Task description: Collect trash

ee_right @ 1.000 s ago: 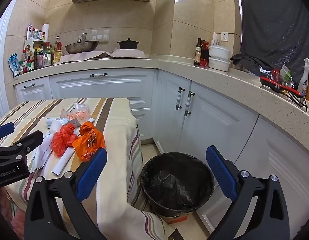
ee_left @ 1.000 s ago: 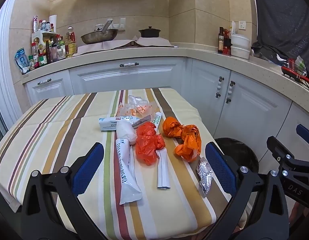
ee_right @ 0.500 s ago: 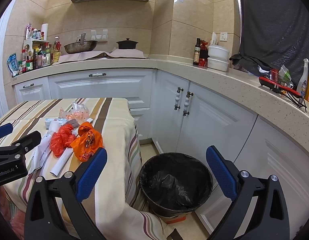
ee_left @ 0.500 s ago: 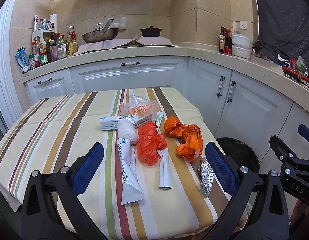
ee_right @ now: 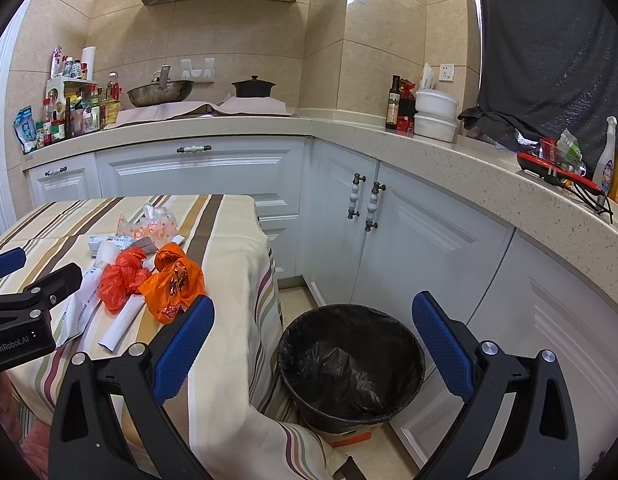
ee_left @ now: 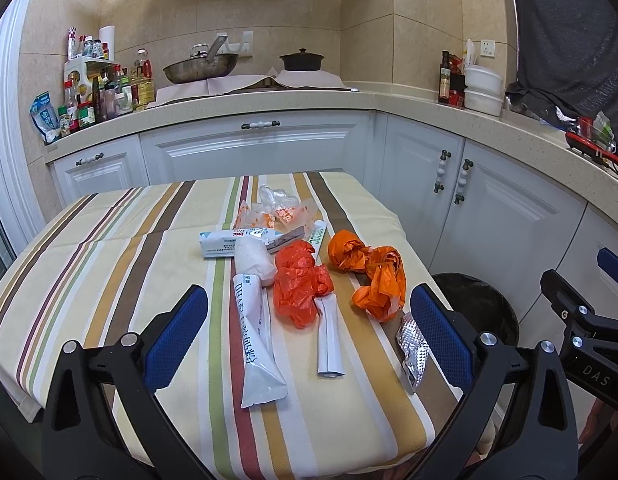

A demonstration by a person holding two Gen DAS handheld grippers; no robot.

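Trash lies on a striped tablecloth [ee_left: 109, 256]: a red plastic bag [ee_left: 299, 284], an orange bag [ee_left: 373, 276], a long white wrapper [ee_left: 255, 336], a white tube [ee_left: 329, 340], a foil blister [ee_left: 413, 348], a white box [ee_left: 229, 242] and clear wrappers [ee_left: 277, 210]. My left gripper [ee_left: 307, 336] is open and empty above the table's near edge. My right gripper [ee_right: 313, 344] is open and empty, held above a black-lined bin [ee_right: 351, 360] on the floor right of the table. The red bag [ee_right: 119, 278] and orange bag [ee_right: 173, 286] also show in the right wrist view.
White cabinets [ee_right: 425, 240] and a stone counter [ee_right: 469, 168] wrap around the back and right. A wok [ee_left: 201, 68], a black pot [ee_left: 301, 60], bottles [ee_left: 93, 92] and white tubs [ee_left: 483, 90] stand on the counter. The bin sits close to the table corner.
Both grippers have drifted slightly, the views shifting a little. Nothing was picked up and the trash has not moved.
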